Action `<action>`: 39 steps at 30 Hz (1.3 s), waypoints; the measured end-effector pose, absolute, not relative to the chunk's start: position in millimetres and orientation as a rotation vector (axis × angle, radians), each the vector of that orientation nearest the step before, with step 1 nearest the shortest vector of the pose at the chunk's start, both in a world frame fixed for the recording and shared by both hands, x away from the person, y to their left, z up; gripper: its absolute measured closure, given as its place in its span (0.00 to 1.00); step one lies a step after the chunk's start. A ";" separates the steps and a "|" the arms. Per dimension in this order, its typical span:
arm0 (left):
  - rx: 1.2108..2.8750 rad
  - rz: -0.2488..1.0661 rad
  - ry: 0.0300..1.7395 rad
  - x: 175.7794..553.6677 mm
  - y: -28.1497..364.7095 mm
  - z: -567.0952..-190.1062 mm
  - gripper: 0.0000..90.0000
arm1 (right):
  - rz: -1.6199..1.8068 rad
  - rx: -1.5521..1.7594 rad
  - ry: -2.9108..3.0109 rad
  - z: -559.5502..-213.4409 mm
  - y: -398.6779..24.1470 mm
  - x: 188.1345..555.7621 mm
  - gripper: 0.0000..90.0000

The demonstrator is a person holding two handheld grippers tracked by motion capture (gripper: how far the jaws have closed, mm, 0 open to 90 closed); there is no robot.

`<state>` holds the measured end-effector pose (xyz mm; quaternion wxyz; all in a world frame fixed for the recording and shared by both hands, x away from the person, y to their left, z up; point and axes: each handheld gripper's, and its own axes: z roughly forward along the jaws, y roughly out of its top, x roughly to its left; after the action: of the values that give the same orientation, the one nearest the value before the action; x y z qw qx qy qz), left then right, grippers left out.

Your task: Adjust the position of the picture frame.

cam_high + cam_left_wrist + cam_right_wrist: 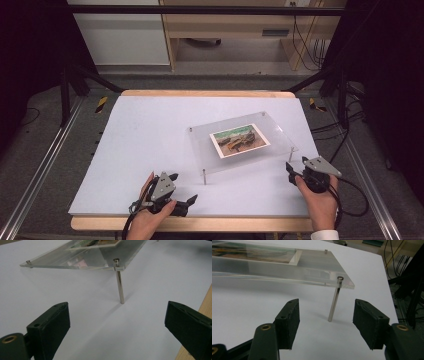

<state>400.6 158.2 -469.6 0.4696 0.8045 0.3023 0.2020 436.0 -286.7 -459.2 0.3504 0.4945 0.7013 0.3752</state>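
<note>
A clear acrylic plate [272, 131] stands on thin metal legs right of the white board's middle, with a colour photo [239, 140] lying flat at it. My left gripper [182, 188] rests near the front edge, left of the plate's front leg [204, 177], jaws wide open and empty. In the left gripper view its gripper [117, 306] faces that leg [120, 285] and the plate [62, 263]. My right gripper [297, 165] sits by the plate's right front corner, open. In the right gripper view its gripper [327, 302] frames a corner leg [335, 300] just beyond the pads, untouched.
The white board [140, 150] covers a wooden table whose front edge [225, 223] lies close to both hands. Black frame posts [65, 85] flank the table. Wooden furniture [230, 25] and cables [310, 45] lie beyond the far edge.
</note>
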 end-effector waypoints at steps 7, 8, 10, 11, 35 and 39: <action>1.951 0.482 0.763 402.3 158.4 -470.5 0.06 | 0.897 1.352 1.835 -466.6 -294.0 463.3 0.48; 1.949 0.479 0.765 402.4 158.4 -470.5 0.06 | 0.897 1.352 1.835 -466.6 -294.0 463.3 0.48; 1.943 0.467 0.764 402.6 157.8 -470.9 0.06 | 0.916 1.363 1.838 -468.7 -294.6 467.8 0.51; 1.940 0.465 0.762 402.3 157.4 -470.9 0.06 | 0.958 1.371 1.850 -471.7 -294.4 474.3 0.57; 1.912 0.431 0.776 400.6 149.6 -471.7 0.11 | 1.194 1.376 1.794 -481.8 -305.6 492.3 0.93; 1.887 0.422 0.797 405.0 144.9 -471.8 0.17 | 1.219 1.389 1.785 -480.7 -307.1 493.4 0.93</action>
<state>405.0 144.9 -471.8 0.5014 0.7806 0.3298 0.1748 493.4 -307.1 -480.7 0.2821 0.5187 0.6665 0.4552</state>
